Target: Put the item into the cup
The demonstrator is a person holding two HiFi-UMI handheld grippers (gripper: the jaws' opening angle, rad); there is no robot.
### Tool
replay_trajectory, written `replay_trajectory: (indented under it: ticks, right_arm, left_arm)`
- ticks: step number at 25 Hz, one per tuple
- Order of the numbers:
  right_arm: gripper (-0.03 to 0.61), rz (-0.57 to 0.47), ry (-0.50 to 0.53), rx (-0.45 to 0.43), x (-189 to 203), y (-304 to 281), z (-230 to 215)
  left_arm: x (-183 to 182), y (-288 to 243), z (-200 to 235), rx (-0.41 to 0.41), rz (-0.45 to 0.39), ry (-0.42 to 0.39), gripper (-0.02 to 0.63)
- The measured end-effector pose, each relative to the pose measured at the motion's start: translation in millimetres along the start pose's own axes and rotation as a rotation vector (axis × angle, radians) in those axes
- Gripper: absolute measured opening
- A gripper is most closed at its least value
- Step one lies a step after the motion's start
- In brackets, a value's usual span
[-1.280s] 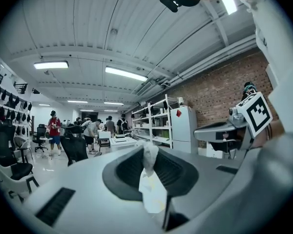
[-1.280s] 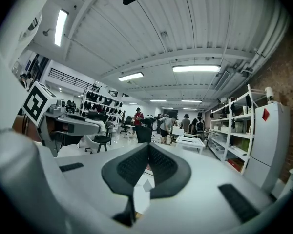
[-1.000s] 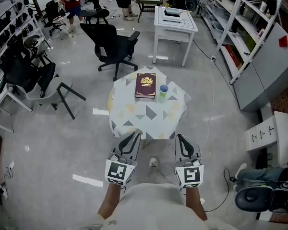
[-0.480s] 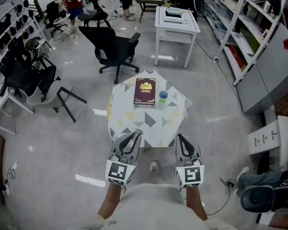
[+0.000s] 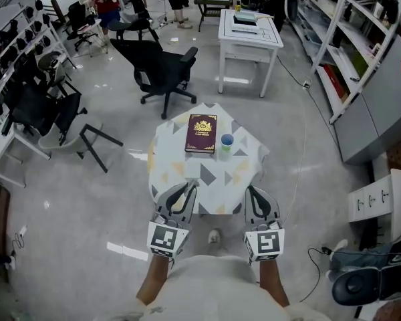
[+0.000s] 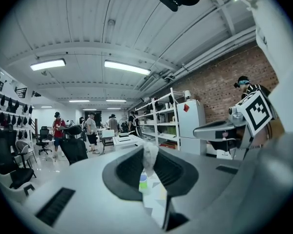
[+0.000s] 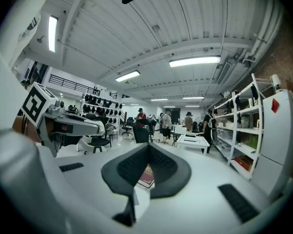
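Head view: the cup [image 5: 227, 141] stands on the table [image 5: 180, 169], beside the book [image 5: 201, 133]. Left gripper view: the left gripper [image 6: 147, 148] is clamped on the white item [image 6: 150, 160], to be released only above the cup. Right gripper view: the right gripper [image 7: 148, 147] is closed, empty.

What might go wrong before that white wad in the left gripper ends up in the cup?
The white wad is pinched only at the tips of the left gripper, so it might slip out on the way. The cup is small and stands close beside the book; a clumsy reach could tip it or miss its mouth. The tablecloth hangs loose and might snag a gripper.
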State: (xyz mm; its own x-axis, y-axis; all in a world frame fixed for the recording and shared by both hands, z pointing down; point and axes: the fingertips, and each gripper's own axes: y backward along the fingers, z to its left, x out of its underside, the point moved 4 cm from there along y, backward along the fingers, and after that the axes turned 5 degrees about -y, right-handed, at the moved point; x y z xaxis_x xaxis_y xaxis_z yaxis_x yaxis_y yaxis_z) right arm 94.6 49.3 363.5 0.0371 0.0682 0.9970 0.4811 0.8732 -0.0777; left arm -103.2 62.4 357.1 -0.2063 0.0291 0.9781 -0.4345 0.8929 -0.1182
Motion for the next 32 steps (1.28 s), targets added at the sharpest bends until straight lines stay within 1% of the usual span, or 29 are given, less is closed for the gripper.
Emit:
replay_trajectory:
  ticks: [8,18,25,32]
  right_arm:
    - [0.008,-0.014,-0.005,-0.041,-3.7,-23.7,-17.1]
    - [0.008,-0.025,-0.020,-0.085,-8.0,-45.1,-25.6]
    - [0.006,-0.035,-0.034,-0.094,-5.6,-56.5,-30.0]
    - [0.007,-0.039,-0.021,-0.070,-10.4,-68.6,-36.7]
  left_arm:
    - [-5.3,-18.9,6.0,-0.039,0.014,-0.014,0.058]
    - [-11.0,-30.1,10.5,-0.073,0.028,-0.023,0.058]
    - [-10.6,-38.0,15.1,-0.085,0.028,-0.032,0.058]
    - [-13.1,-53.4,25.2,-0.070,0.006,-0.030,0.058]
